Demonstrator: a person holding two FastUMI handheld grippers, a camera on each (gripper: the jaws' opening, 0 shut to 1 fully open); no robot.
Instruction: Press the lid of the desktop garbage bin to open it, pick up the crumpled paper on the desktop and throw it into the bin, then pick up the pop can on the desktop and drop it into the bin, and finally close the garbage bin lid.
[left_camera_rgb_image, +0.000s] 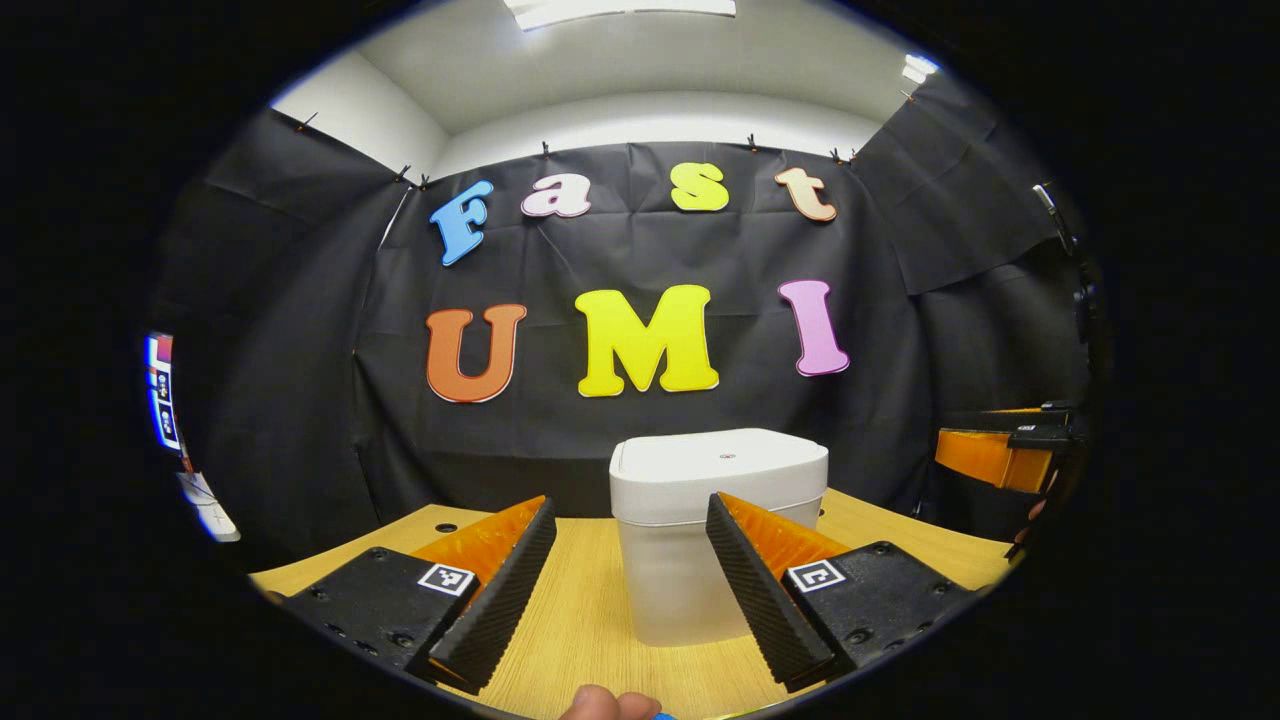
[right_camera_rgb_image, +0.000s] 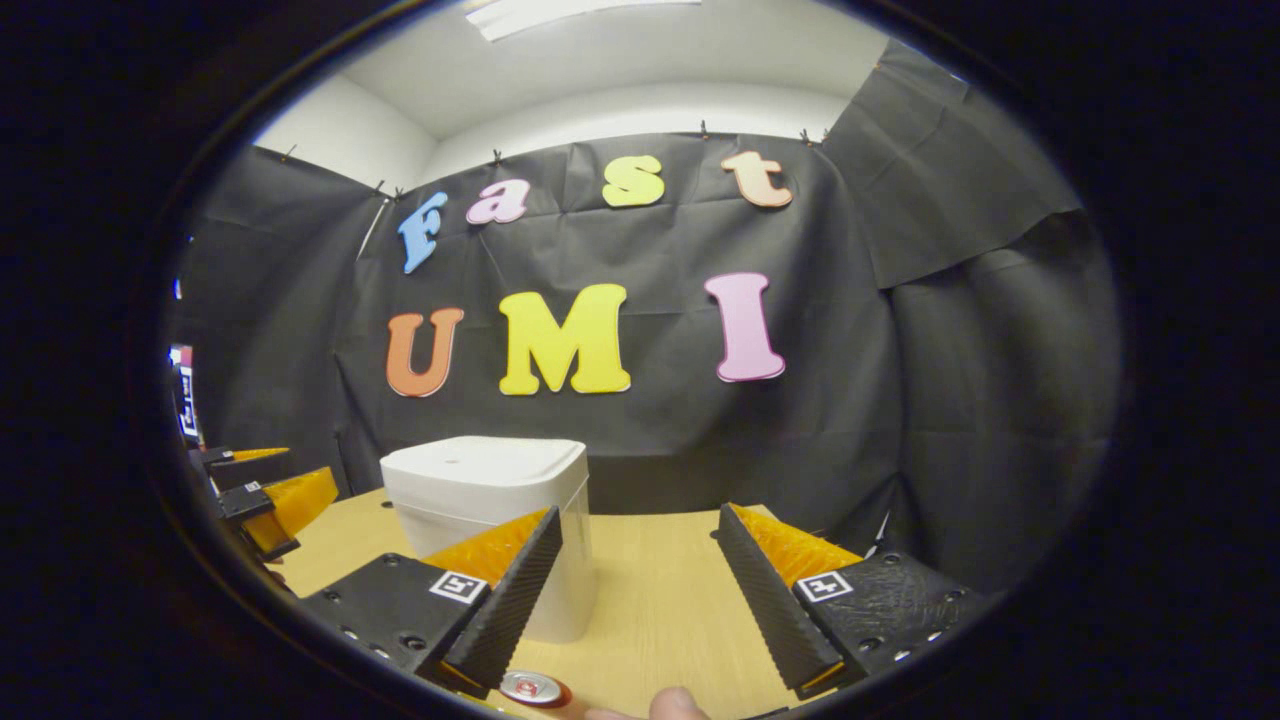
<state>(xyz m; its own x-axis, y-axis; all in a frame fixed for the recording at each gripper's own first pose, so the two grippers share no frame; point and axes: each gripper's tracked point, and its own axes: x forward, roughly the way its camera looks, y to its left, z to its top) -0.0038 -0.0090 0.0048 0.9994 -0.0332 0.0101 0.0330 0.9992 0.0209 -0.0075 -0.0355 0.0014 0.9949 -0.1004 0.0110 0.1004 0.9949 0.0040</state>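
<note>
On the wooden desk (left_camera_rgb_image: 590, 620) sits the white bin (left_camera_rgb_image: 715, 535), lid shut. Left gripper (left_camera_rgb_image: 630, 515) spread wide before it, gripping nothing; right gripper (right_camera_rgb_image: 640, 525) likewise released. Pop can (right_camera_rgb_image: 532, 688) peeks in, cut off at the right gripper view's bottom edge.

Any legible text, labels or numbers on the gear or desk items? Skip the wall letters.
No legible words or numbers.
Left tongs, coded tag: a pattern, no words.
Right tongs, coded tag: the same.
Garbage bin: plain, no print seen.
Pop can: only its top shows, too small to read.
Screen at the edge: too blurred to read.
</note>
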